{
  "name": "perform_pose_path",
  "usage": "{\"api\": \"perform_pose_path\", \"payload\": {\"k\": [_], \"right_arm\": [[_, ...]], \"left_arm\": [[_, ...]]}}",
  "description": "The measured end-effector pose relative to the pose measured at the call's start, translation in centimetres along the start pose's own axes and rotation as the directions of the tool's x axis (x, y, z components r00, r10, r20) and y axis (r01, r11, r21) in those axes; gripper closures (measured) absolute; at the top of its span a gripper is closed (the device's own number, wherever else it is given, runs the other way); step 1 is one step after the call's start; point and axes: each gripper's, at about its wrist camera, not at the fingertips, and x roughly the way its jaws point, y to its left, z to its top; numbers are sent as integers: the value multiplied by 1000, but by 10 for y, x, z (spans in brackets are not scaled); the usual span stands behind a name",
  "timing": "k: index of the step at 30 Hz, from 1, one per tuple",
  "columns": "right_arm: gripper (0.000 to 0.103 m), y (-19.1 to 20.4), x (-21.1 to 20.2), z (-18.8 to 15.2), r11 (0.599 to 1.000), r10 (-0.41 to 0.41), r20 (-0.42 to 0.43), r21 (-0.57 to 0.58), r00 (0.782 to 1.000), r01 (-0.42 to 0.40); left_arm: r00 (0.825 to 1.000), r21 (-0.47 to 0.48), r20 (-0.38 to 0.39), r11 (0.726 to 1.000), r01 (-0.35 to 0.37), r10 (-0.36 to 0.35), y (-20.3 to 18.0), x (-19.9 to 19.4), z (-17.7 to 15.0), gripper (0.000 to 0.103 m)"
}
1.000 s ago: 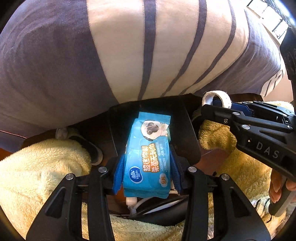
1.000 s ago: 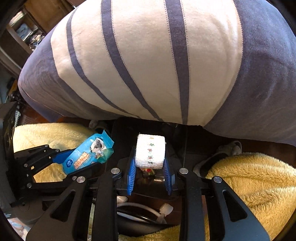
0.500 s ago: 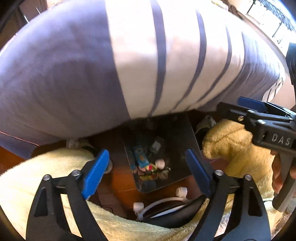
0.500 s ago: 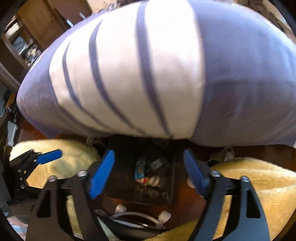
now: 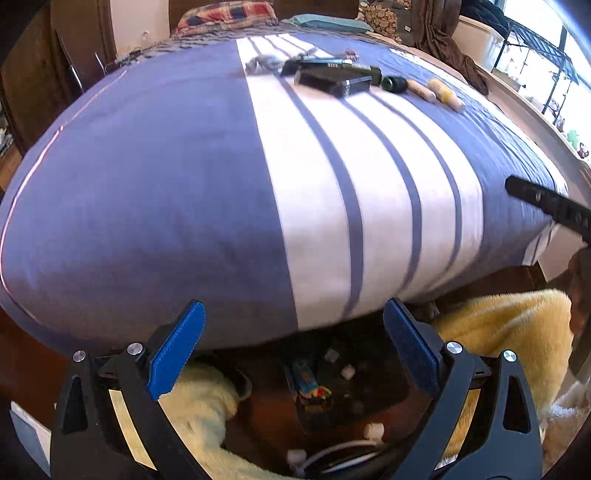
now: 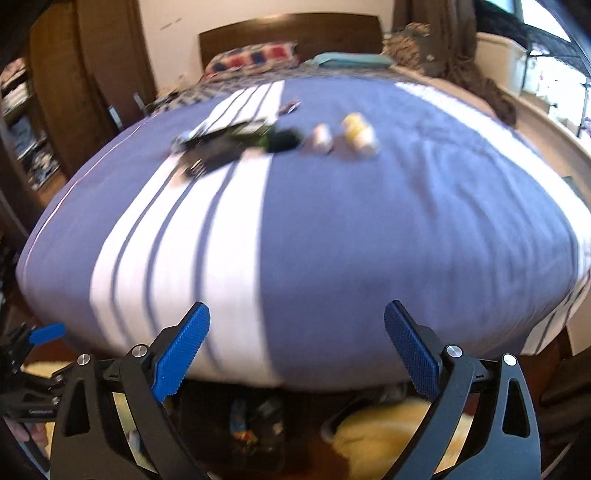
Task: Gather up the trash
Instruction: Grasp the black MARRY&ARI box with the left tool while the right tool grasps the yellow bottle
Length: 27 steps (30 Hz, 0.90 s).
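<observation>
My left gripper (image 5: 293,356) and right gripper (image 6: 297,354) are opening, both empty. Remaining trash (image 5: 334,79) lies far across the bed (image 5: 147,184); I approach level, jaws spread wide.

Place: home bedroom | Evidence: bed (image 6: 332,229) with striped blue-and-white cover — wooden headboard (image 6: 291,33), patterned pillow (image 6: 251,59) | Also: wooden wardrobe (image 6: 107,66) — window (image 5: 535,48)
</observation>
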Motion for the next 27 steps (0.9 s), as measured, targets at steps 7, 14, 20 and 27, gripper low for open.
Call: {"api": "perform_pose_path", "payload": {"k": [7, 14, 20, 27], "right_arm": [[7, -36, 30, 55, 996, -67, 37, 70, 997, 64], [7, -47, 64, 92, 992, -100, 42, 76, 994, 97], [9, -54, 90, 116, 990, -118, 44, 84, 992, 114], [43, -53, 119, 140, 991, -120, 24, 63, 992, 118]], "left_arm": [[999, -8, 51, 1000, 19, -18, -4, 6, 61, 11], [995, -3, 102, 1000, 19, -19, -23, 28, 129, 11], [995, 26, 93, 999, 22, -24, -39, 53, 164, 11], [996, -36, 83, 999, 35, -32, -41, 77, 202, 11]]}}
